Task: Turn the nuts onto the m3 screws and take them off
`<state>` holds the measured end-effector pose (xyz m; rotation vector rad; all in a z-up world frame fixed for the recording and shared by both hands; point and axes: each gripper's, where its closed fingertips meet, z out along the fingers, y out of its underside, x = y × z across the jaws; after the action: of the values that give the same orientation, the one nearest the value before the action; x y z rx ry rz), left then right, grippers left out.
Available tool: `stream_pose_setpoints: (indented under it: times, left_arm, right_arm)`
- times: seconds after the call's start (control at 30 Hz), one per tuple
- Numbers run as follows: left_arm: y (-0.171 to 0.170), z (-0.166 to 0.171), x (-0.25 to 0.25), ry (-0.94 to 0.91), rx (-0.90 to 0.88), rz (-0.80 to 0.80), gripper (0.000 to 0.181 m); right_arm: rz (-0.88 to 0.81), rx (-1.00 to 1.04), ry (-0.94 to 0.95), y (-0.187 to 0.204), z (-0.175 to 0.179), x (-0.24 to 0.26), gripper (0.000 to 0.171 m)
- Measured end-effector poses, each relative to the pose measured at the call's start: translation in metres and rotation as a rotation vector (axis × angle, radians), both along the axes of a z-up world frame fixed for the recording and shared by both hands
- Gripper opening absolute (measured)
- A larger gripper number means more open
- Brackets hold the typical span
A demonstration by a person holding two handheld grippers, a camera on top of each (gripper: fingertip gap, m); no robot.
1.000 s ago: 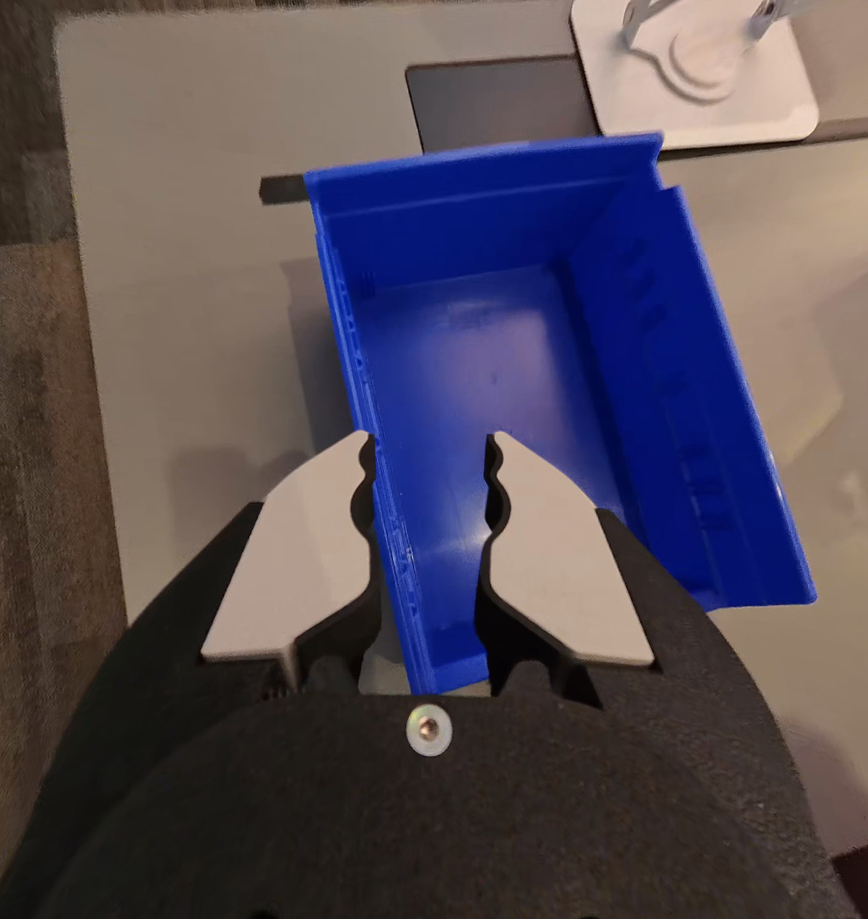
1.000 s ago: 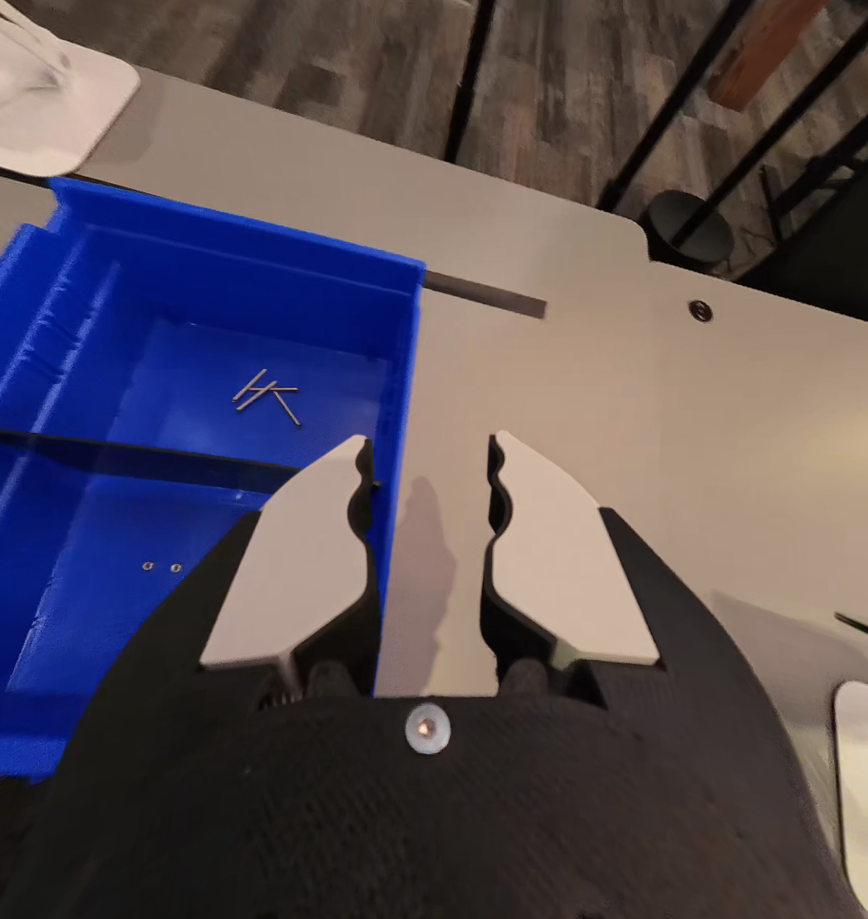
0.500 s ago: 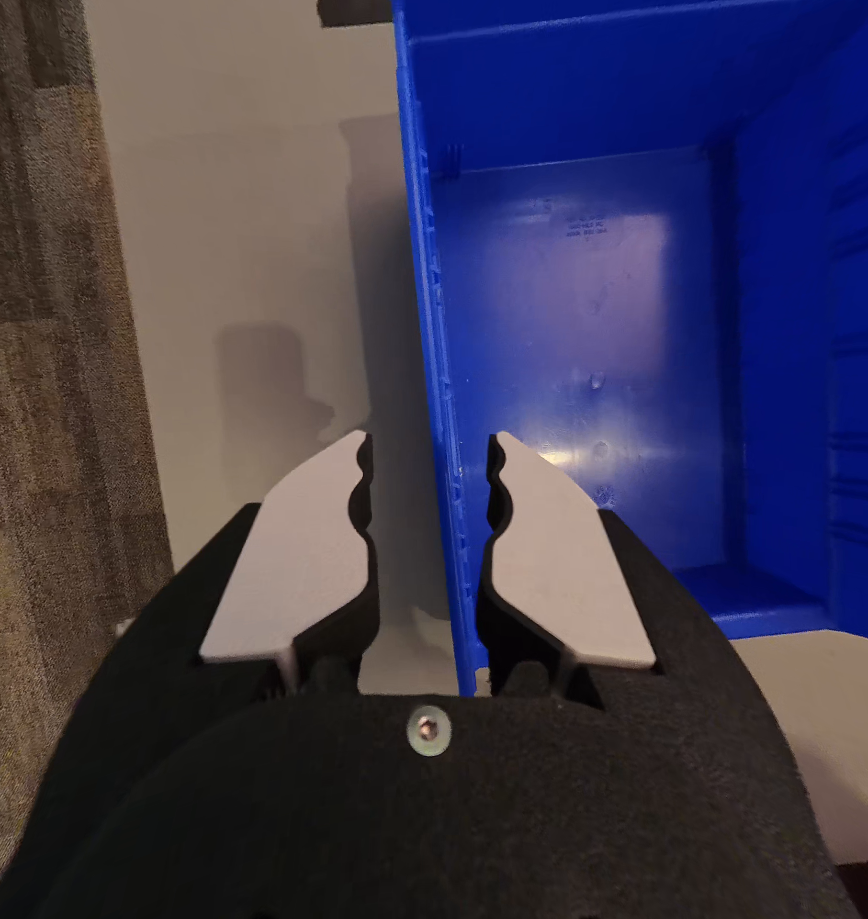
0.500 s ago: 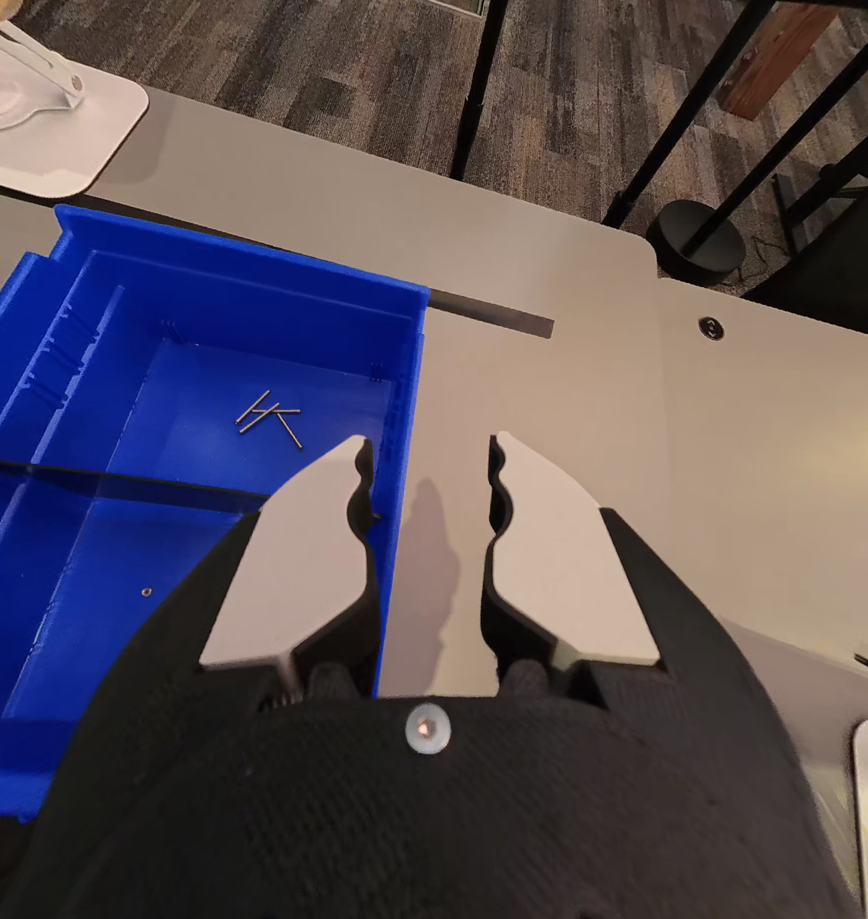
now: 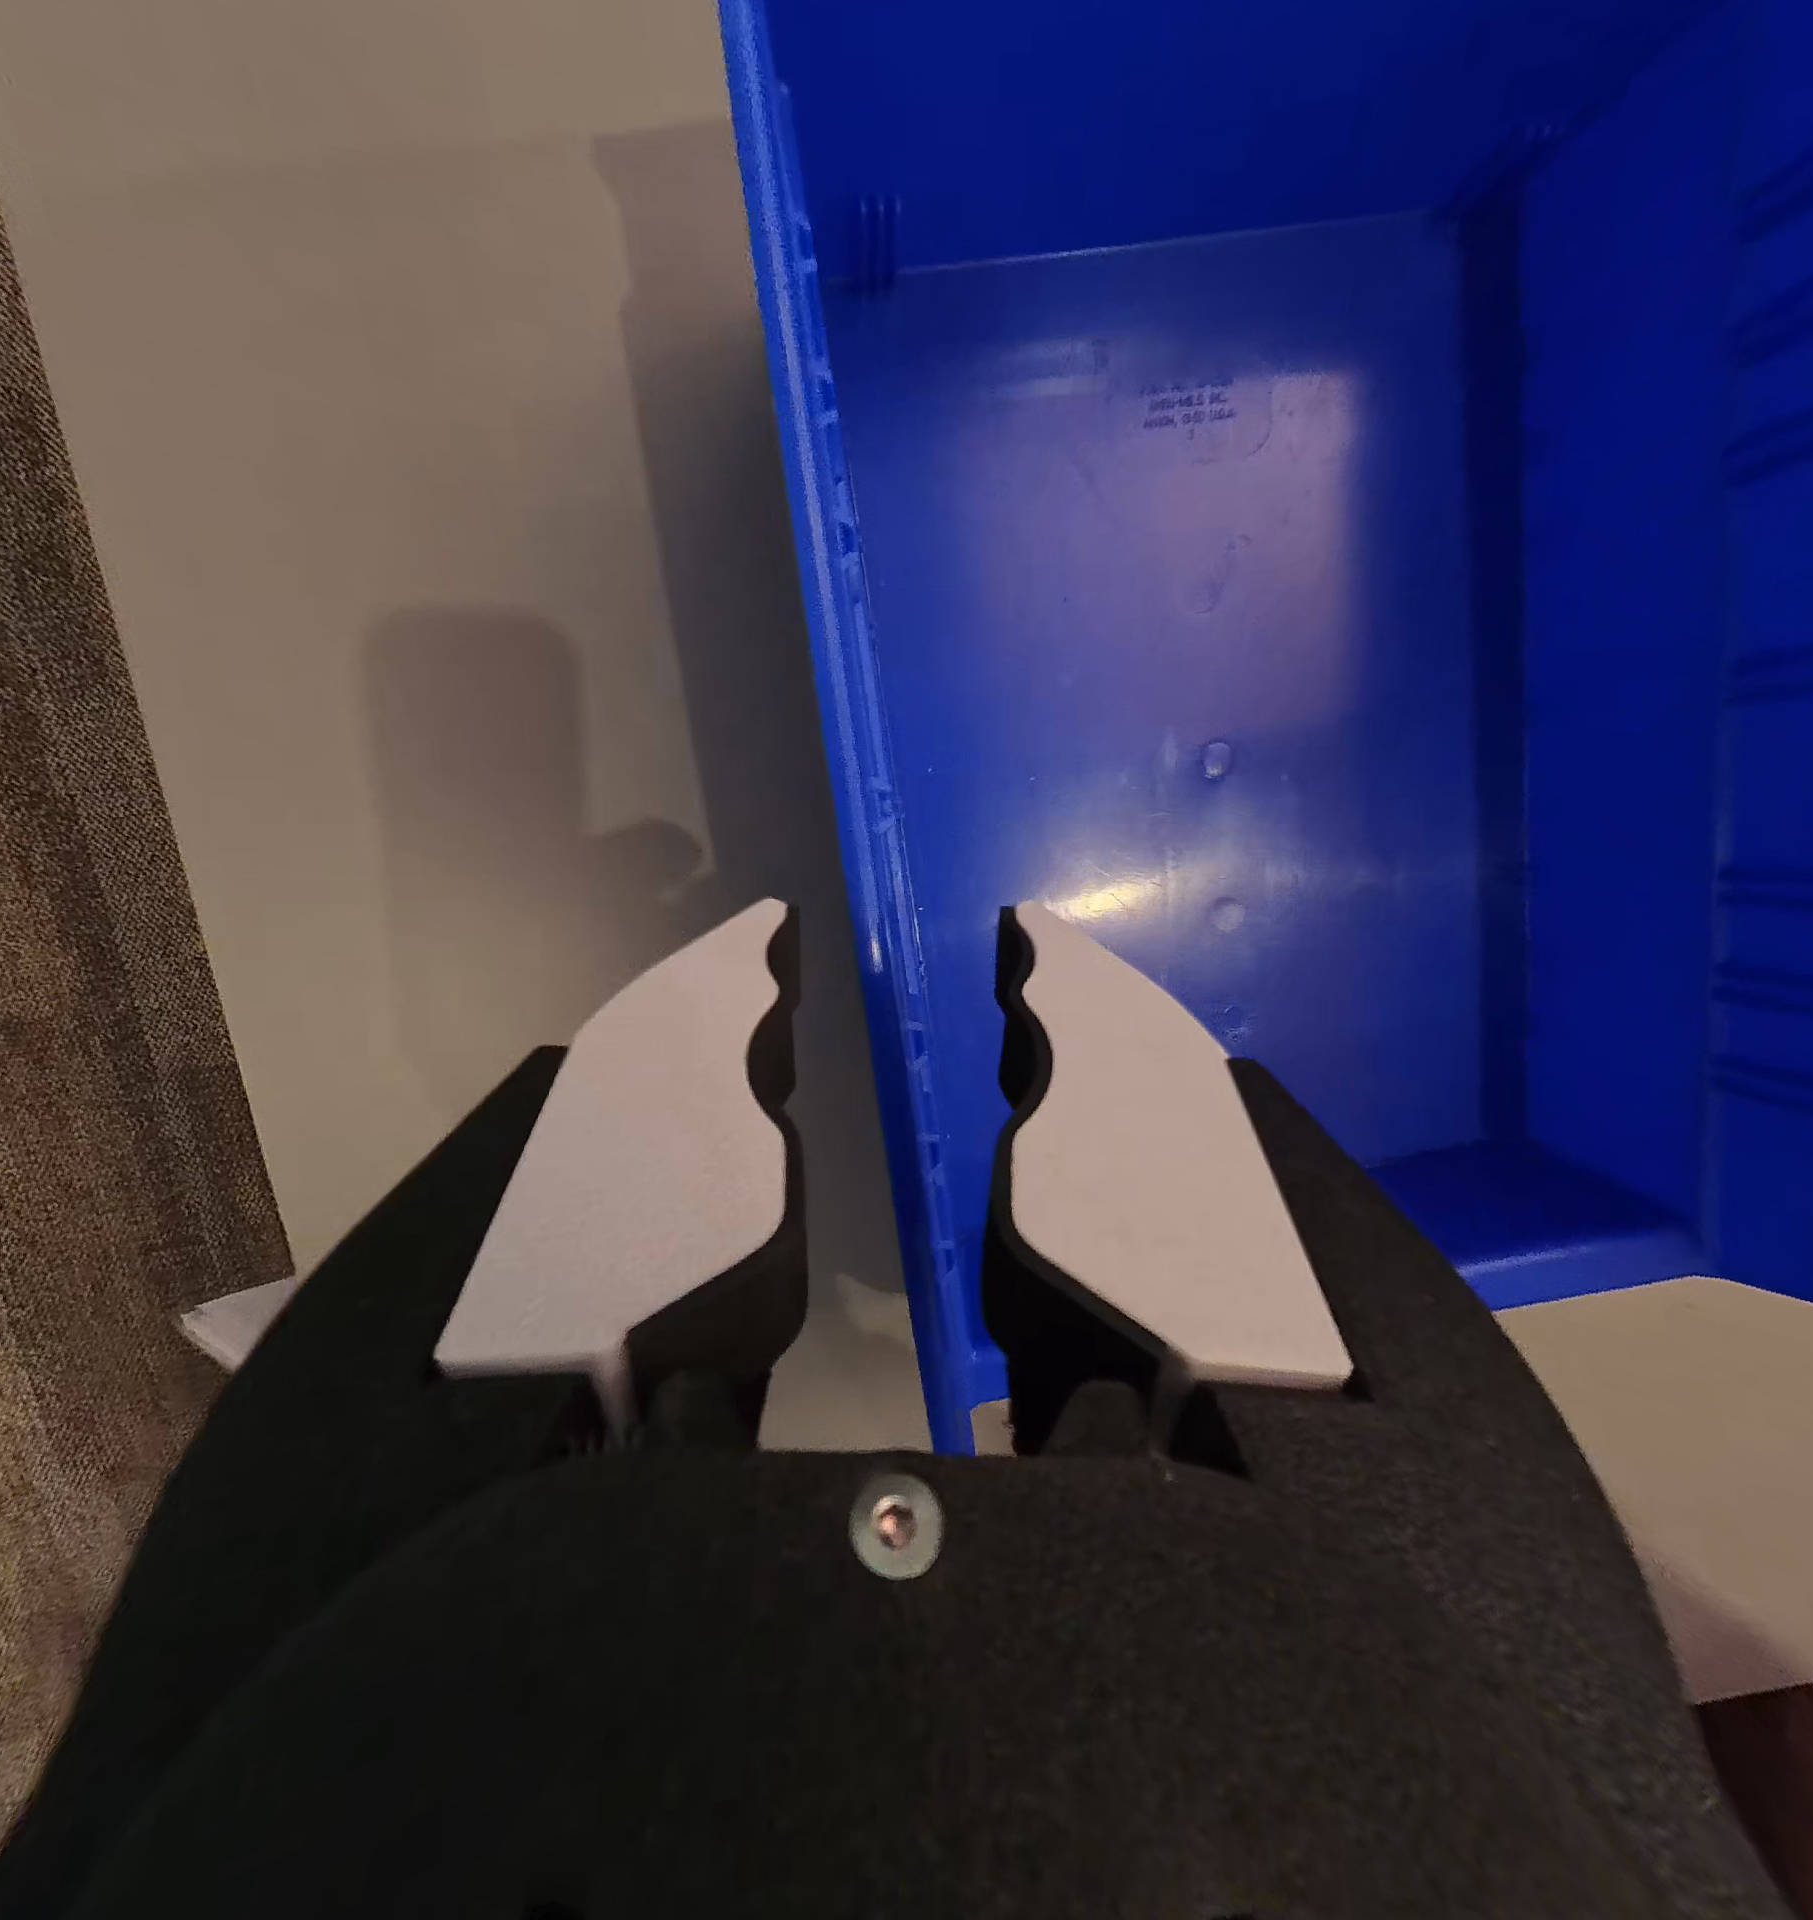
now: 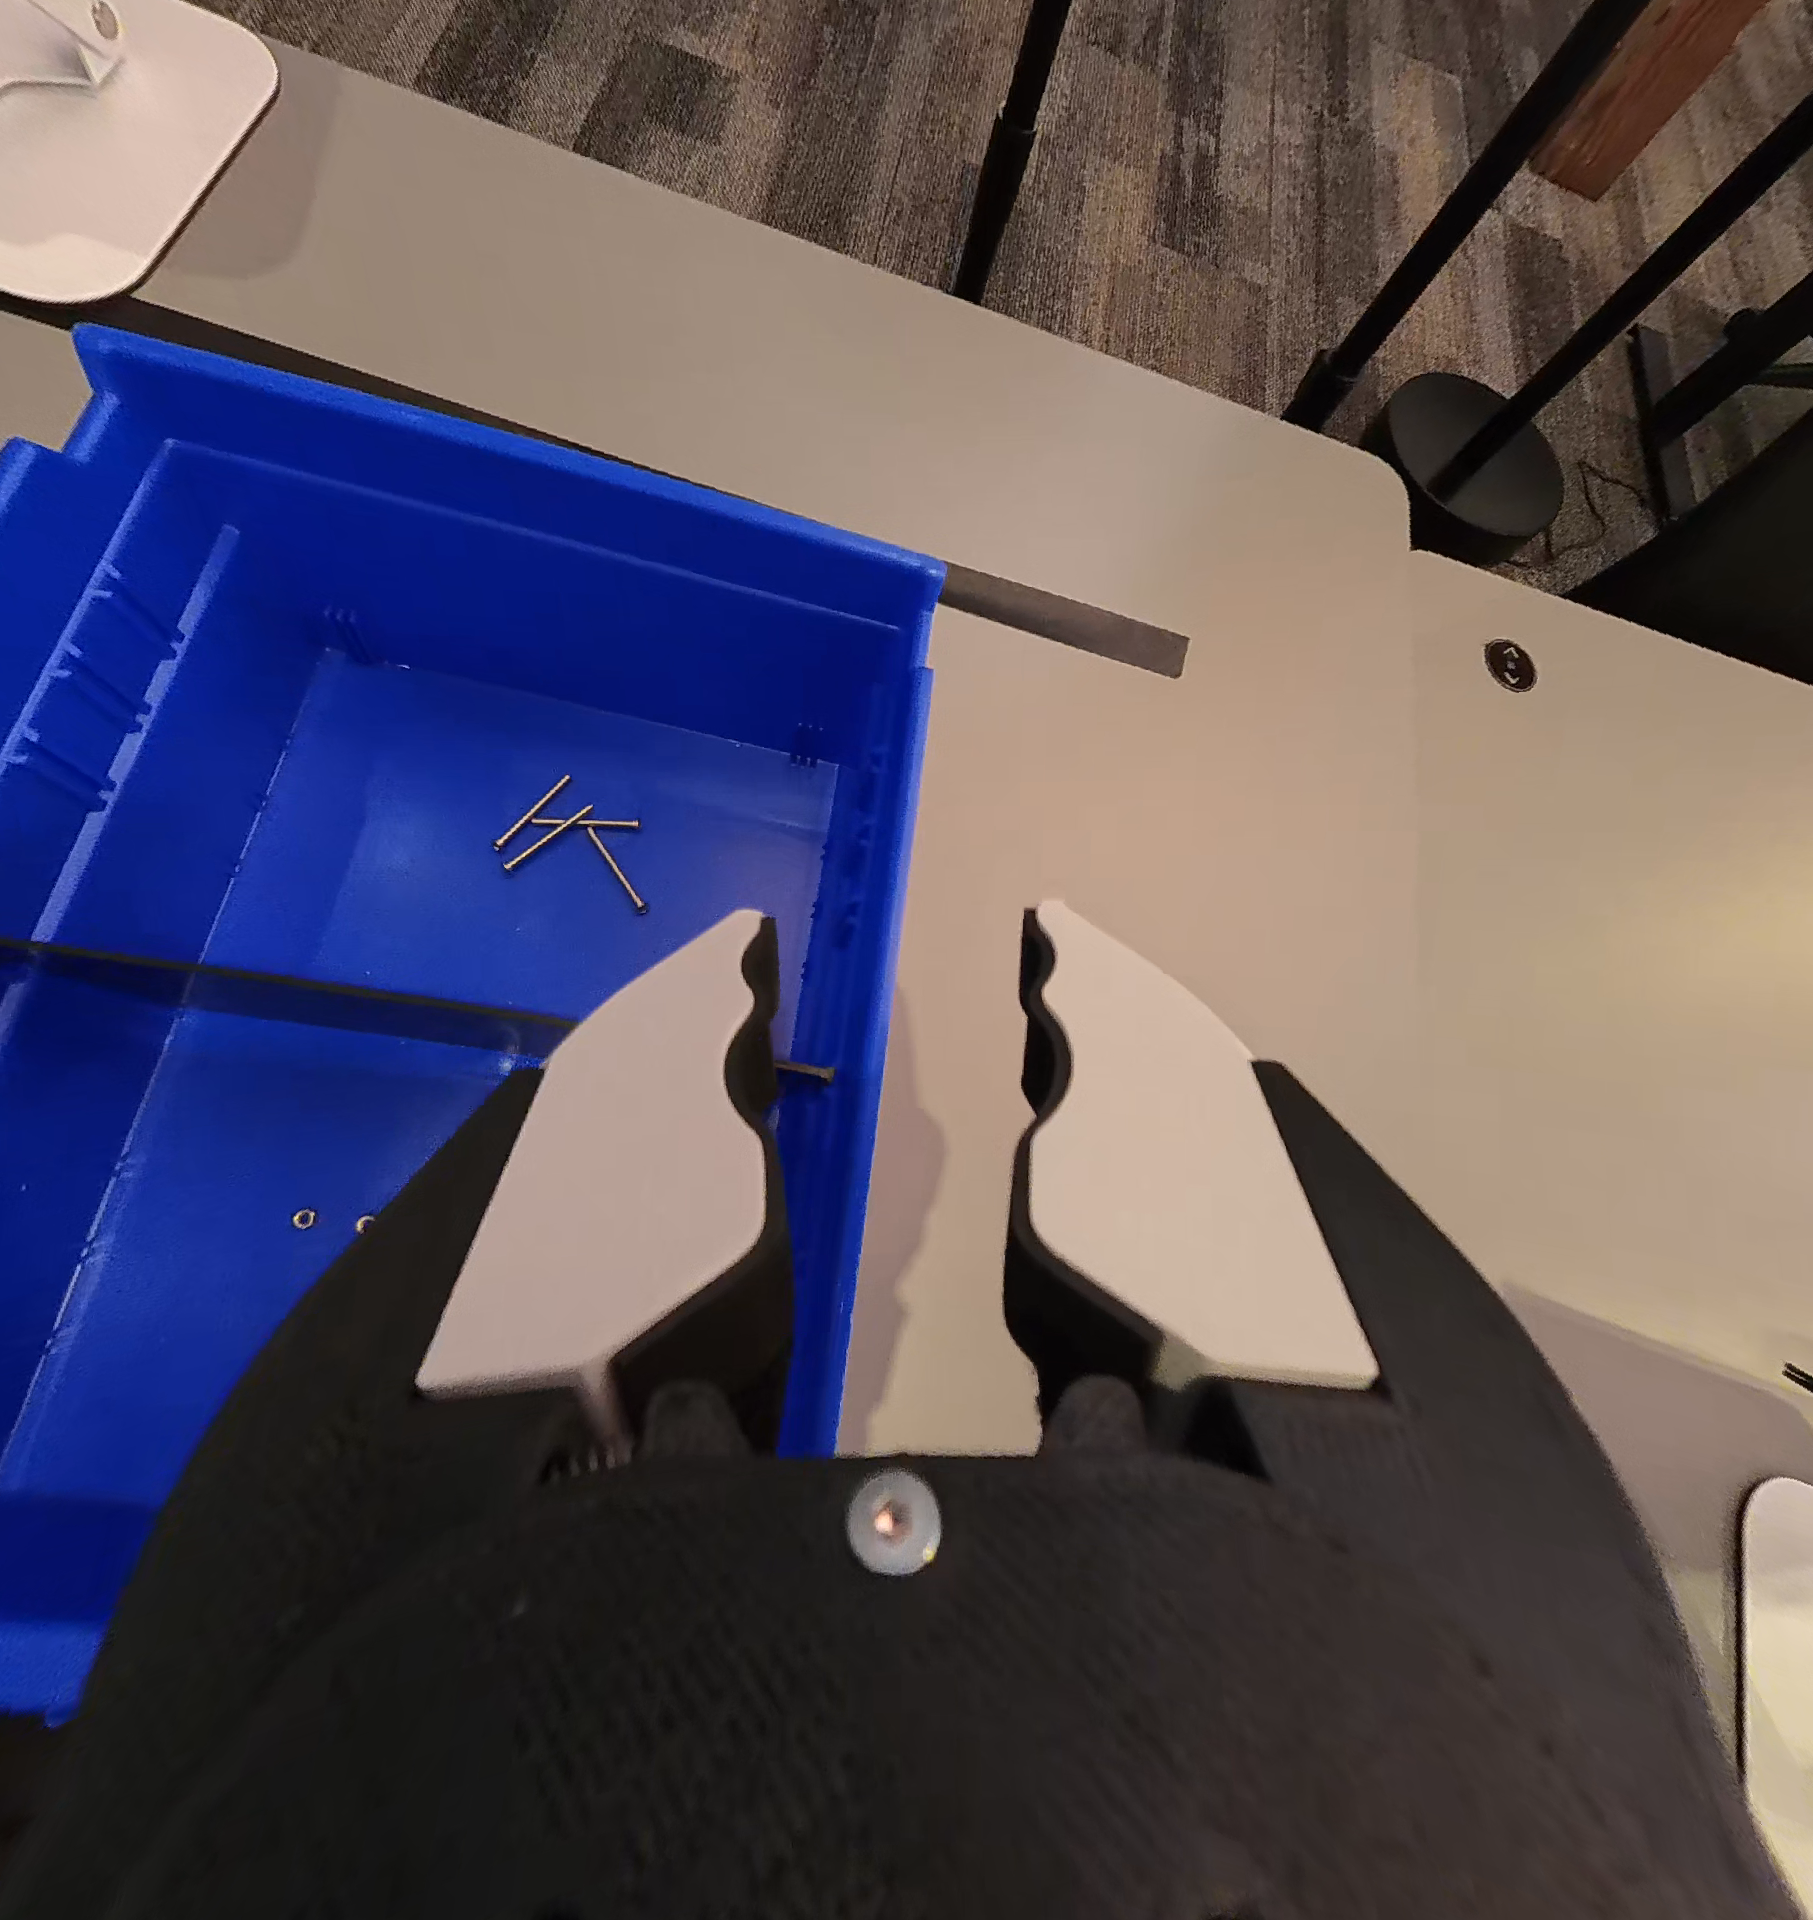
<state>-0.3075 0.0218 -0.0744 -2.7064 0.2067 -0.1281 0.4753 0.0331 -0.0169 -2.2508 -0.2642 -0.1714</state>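
Hand-held grippers, left point(image 5: 897, 920) and right point(image 6: 897, 920), gaping; blue bin point(image 6: 881, 935) holds screws point(image 6: 569, 831), nuts point(image 6: 302, 1218).

both cameras look down past their own tongs, close over the table point(image 6: 1141, 468), and both see the blue bin point(image 5: 1245, 260) from opposite sides.

Black textured left claw point(image 5: 897, 914), pale grey scalloped fingers point(image 5: 663, 1143), silver screw point(image 5: 894, 1527)

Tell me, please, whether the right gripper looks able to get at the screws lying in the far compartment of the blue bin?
Probably yes: the right gripper is open, the blue bin has no lid, and nothing covers the screws; it straddles the bin's wall, so it must shift inward.
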Motion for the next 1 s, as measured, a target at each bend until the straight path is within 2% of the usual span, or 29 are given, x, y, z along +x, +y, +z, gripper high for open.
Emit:
stream_pose_setpoints:
  times: [0.2, 0.3, 0.47, 0.57, 0.7, 1.0]
  left_arm:
    - [-0.001, -0.013, 0.008, -0.026, -0.064, -0.017, 0.034]
    - [-0.001, -0.021, 0.009, -0.017, -0.103, -0.017, 0.034]
    - [0.002, -0.024, -0.002, 0.062, -0.103, 0.018, 0.009]
    - [0.001, -0.025, 0.0, 0.013, -0.11, 0.042, 0.007]
    - [-0.013, -0.042, 0.004, -0.015, -0.237, 0.023, 0.006]
    - [-0.007, -0.042, 0.022, 0.038, -0.254, 0.004, 0.006]
  right_arm:
    - [-0.059, -0.04, 0.027, -0.006, -0.006, 0.009, 0.045]
    - [-0.112, -0.094, 0.157, -0.014, -0.011, 0.01, 0.042]
    - [-0.112, -0.183, 0.243, -0.029, -0.023, 0.012, 0.04]
    - [-0.107, -0.278, 0.288, -0.038, -0.039, 0.01, 0.041]
    - [-0.086, -0.402, 0.335, -0.048, -0.059, 0.003, 0.041]
    - [-0.127, -0.573, 0.309, -0.059, -0.085, 0.002, 0.034]
